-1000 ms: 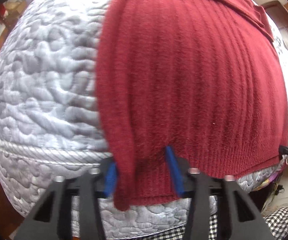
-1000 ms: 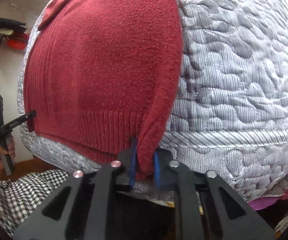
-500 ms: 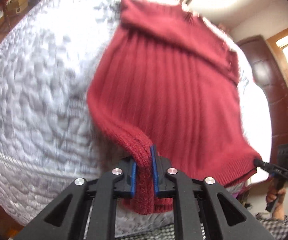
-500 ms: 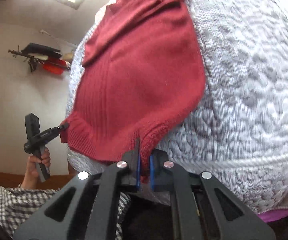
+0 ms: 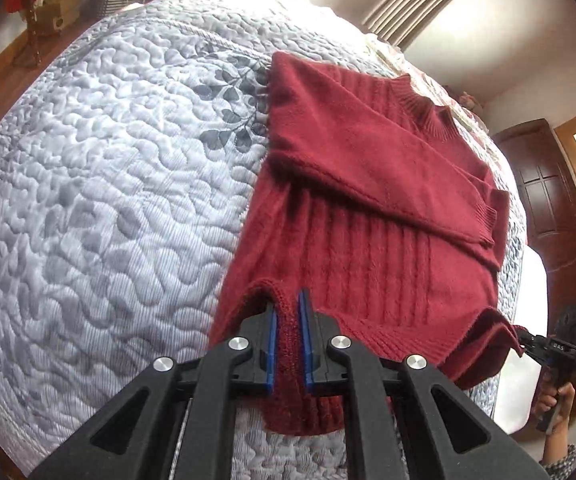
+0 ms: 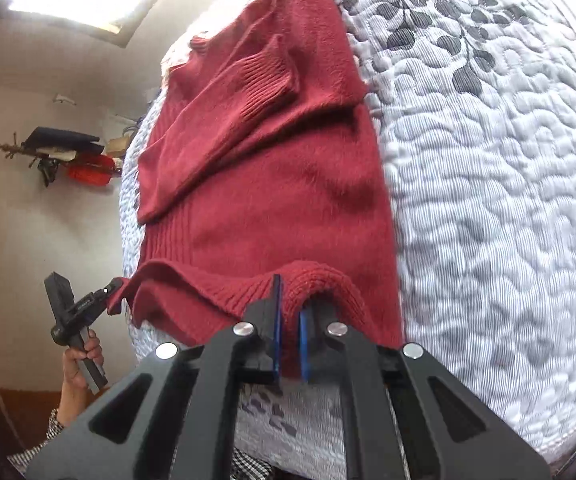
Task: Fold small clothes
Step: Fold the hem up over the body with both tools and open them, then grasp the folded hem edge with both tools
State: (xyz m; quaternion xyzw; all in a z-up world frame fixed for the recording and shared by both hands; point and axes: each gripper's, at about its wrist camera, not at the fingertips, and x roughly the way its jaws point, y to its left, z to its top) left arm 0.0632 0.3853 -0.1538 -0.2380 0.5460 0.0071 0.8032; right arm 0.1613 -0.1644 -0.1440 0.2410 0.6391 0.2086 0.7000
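Across the bed (image 5: 100, 200) lay a grey-white quilt (image 6: 508, 200) stitched in wavy lines, with dark leaf prints near the far end. At the left of the room, a wall shelf (image 6: 60, 148) carried dark and red things above a wooden floor. Striped curtains (image 5: 412, 0) hung behind the bed, and a dark wooden door (image 5: 548, 200) stood at the right.

On the quilt lay the sweater (image 5: 368, 184), dark red, its sleeves folded across the chest, its collar towards the far end. Left tongs (image 5: 288, 344) were clamped narrow on the near-left hem corner, lifting it off the quilt. Right tongs (image 6: 290, 340) pinched the near-right hem corner likewise. Between them the ribbed hem (image 6: 208, 296) sagged, raised, hiding the bed edge beneath. A checked sleeve (image 6: 44, 440) showed below the left hand (image 6: 80, 364).
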